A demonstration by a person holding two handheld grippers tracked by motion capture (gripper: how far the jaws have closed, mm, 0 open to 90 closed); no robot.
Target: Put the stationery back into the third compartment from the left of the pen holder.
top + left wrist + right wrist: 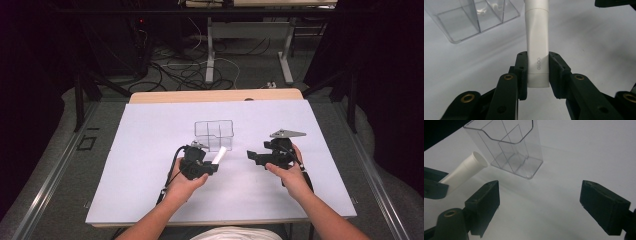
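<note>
The left tool (537,72) clamps a white glue-stick tube (537,45) by its lower end, lifted off the white counter (150,180); the pickup looks done. Just beyond that tool's tip stands a clear divided organizer (215,130), its compartments bare, so placing the tube inside appears to remain. Off to the side, the right tool (539,200) hovers with jaws spread wide, holding nothing.

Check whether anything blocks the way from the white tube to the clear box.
Nothing visible does. The left gripper holds the white tube, and only bare white table lies between it and the clear box.
</note>
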